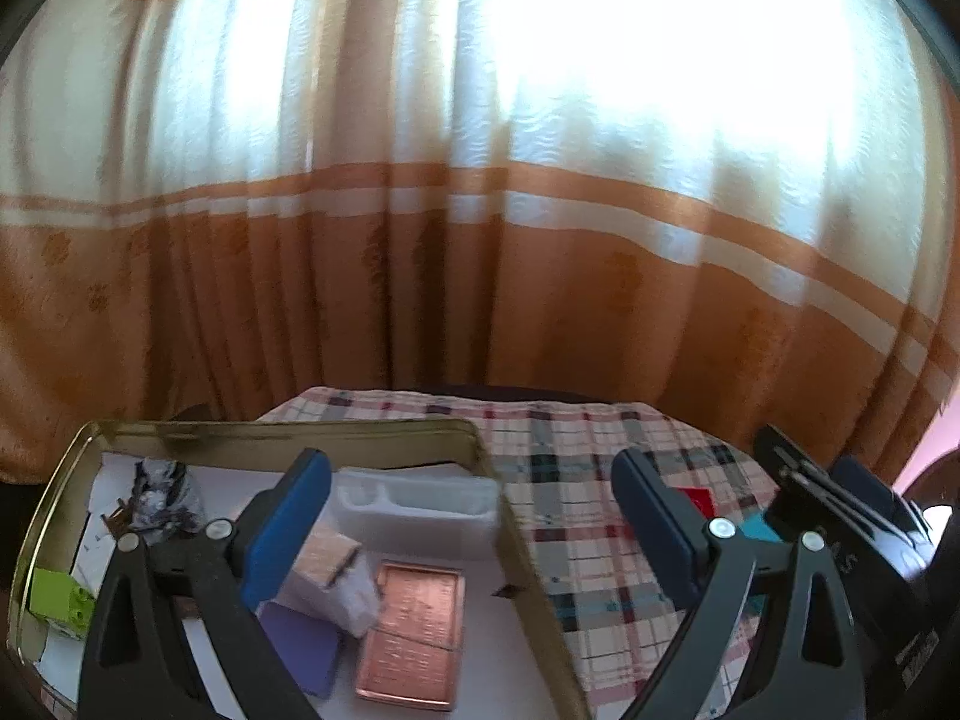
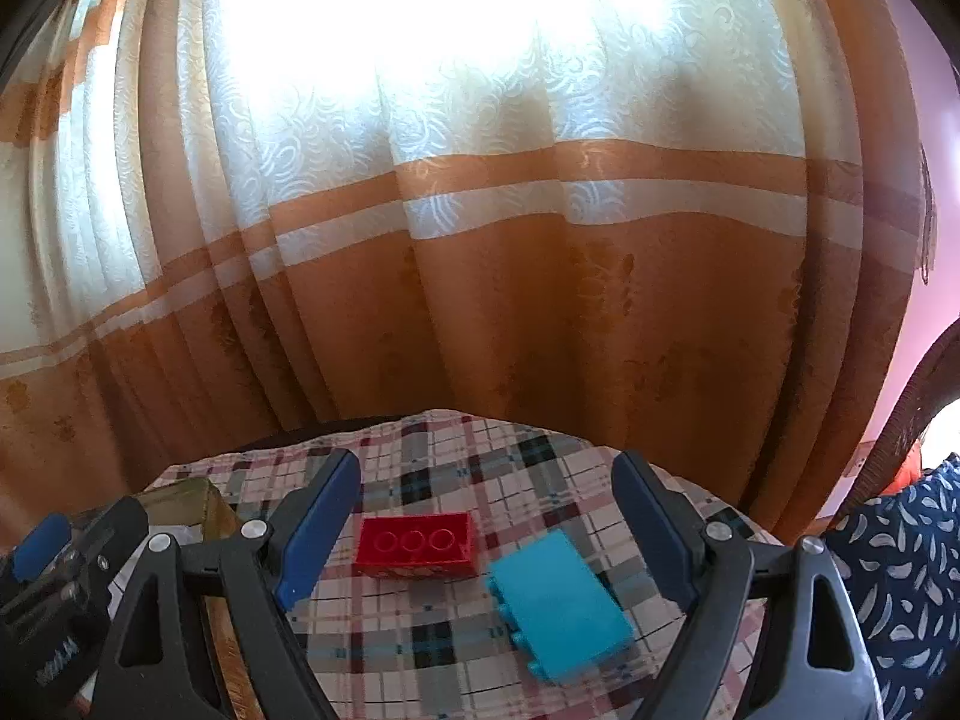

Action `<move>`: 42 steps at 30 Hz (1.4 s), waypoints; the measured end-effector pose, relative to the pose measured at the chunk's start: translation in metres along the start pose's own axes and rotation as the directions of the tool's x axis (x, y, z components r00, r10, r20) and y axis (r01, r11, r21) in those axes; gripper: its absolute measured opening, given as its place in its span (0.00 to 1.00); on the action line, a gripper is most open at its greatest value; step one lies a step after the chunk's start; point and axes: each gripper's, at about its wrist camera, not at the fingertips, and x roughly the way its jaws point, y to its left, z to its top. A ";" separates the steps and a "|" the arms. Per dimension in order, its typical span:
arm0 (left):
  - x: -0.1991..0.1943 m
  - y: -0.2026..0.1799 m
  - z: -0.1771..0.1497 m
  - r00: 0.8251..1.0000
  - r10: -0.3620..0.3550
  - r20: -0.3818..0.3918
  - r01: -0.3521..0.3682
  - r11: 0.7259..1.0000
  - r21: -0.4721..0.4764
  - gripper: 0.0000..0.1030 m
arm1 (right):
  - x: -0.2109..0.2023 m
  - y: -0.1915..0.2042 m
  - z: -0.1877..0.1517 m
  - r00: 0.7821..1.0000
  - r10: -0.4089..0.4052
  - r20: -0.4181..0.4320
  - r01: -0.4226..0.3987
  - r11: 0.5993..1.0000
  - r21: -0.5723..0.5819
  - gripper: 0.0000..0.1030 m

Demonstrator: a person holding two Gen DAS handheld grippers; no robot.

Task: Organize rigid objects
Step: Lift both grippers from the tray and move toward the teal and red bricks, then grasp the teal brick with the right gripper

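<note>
Both grippers empty with jaws spread, right gripper above red brick and blue brick at lower centre on plaid cloth, bricks nearly touching, so closing could nudge the neighbour; left gripper over gold tin.

Two hand-held grippers of like build are being shown. The left gripper is being carried on black plastic arms pierced by triangular cut-outs, each finger being faced with a long blue pad. Round silver screw heads are being displayed at the linkage pivots. The right gripper is being seen with the same black arms, blue-padded fingers and silver screws. White lettering, too blurred for reading, is being borne on the black housings.
</note>
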 end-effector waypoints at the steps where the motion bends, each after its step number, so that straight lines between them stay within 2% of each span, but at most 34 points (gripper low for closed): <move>1: -0.001 -0.005 -0.001 1.000 -0.007 0.004 0.007 1.000 0.014 0.93 | 0.000 -0.004 0.000 1.000 -0.005 -0.006 0.005 1.000 0.004 0.85; 10: -0.004 -0.027 -0.007 0.999 -0.045 0.003 0.045 0.994 0.097 0.93 | 0.008 -0.043 -0.005 0.994 -0.083 -0.076 0.086 0.996 0.034 0.85; 16: -0.002 -0.029 -0.008 1.000 -0.030 -0.011 0.031 0.994 0.108 0.93 | 0.022 -0.042 -0.015 0.984 -0.032 -0.173 0.036 0.999 0.024 0.85; 22: -0.001 -0.026 -0.008 0.999 -0.030 -0.015 0.032 0.995 0.097 0.93 | 0.037 -0.027 -0.030 0.961 -0.024 -0.275 0.014 0.999 -0.040 0.85; 33: 0.000 -0.028 -0.009 0.999 -0.032 -0.021 0.034 0.994 0.104 0.93 | 0.044 -0.023 -0.030 0.952 -0.022 -0.306 0.004 0.998 -0.060 0.85; 38: 0.001 -0.030 -0.010 0.999 -0.033 -0.024 0.036 0.993 0.108 0.93 | 0.048 -0.020 -0.031 0.945 -0.038 -0.324 0.014 0.997 -0.077 0.78; 41: 0.001 -0.031 -0.010 0.999 -0.037 -0.026 0.040 0.993 0.107 0.93 | 0.050 -0.019 -0.032 0.943 -0.037 -0.331 0.009 0.996 -0.087 0.67; 42: 0.001 -0.032 -0.010 0.999 -0.038 -0.026 0.041 0.994 0.106 0.93 | 0.051 -0.018 -0.032 0.940 -0.037 -0.339 0.006 0.996 -0.091 0.60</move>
